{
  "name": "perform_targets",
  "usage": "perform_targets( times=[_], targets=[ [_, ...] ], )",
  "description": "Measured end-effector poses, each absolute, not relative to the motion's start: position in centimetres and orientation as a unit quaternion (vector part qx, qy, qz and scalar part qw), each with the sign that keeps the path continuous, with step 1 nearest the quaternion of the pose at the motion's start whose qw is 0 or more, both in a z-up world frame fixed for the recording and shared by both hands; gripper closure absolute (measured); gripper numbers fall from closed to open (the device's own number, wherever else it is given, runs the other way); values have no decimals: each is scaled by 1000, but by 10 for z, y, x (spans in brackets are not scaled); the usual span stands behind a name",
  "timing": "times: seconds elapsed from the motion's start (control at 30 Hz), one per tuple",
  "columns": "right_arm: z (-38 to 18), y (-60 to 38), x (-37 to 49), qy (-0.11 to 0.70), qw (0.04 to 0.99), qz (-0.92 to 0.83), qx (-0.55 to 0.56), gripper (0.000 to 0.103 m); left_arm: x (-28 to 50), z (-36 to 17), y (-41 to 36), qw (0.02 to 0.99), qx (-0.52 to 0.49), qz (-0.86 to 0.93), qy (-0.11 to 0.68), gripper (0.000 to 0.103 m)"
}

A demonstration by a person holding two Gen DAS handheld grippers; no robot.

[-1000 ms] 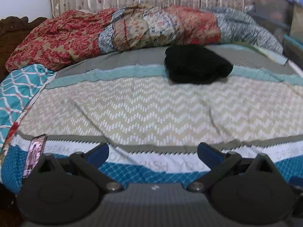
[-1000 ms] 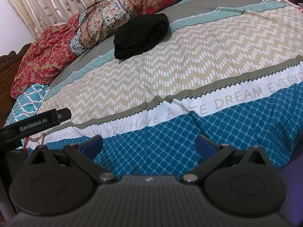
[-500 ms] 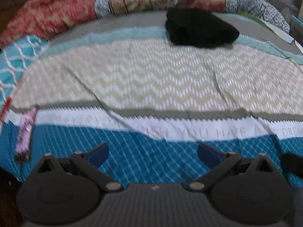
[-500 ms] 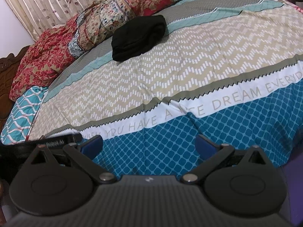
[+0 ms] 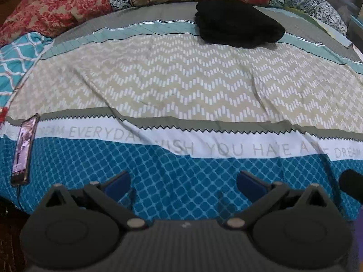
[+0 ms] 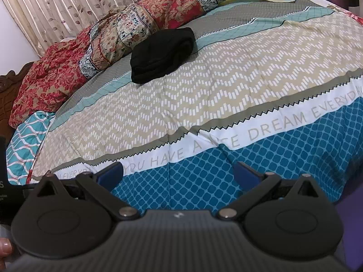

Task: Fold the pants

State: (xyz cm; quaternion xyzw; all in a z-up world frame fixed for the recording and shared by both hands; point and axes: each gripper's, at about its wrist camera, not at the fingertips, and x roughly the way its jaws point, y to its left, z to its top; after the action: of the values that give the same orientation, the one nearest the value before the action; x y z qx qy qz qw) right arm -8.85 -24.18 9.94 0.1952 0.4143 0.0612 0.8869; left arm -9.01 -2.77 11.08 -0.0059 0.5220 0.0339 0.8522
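Note:
The black pants [image 5: 238,22] lie folded in a compact bundle at the far side of the bed, on the grey and teal stripes near the quilt; they also show in the right wrist view [image 6: 163,54]. My left gripper [image 5: 182,182] is open and empty, held above the blue near edge of the bed, far from the pants. My right gripper [image 6: 178,173] is open and empty, also over the blue near edge. Neither gripper touches any cloth.
A patterned bedsheet [image 5: 181,90] covers the bed. A red floral quilt [image 5: 68,0] is heaped along the far side. A phone [image 5: 23,151] lies at the near left edge. A teal pillow [image 6: 25,140] sits left. Curtains [image 6: 56,6] hang behind.
My left gripper has tilted down and drawn back, so more of the blue near edge shows. My right gripper has shifted slightly; the left device has left its view. The pants have not moved.

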Motion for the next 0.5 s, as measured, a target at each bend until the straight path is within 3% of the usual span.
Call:
perform_targets(
  times=[0.5],
  targets=[
    [100, -242, -89, 414, 887, 61, 195, 0, -93, 116, -31, 862, 16, 46, 504, 0]
  ],
)
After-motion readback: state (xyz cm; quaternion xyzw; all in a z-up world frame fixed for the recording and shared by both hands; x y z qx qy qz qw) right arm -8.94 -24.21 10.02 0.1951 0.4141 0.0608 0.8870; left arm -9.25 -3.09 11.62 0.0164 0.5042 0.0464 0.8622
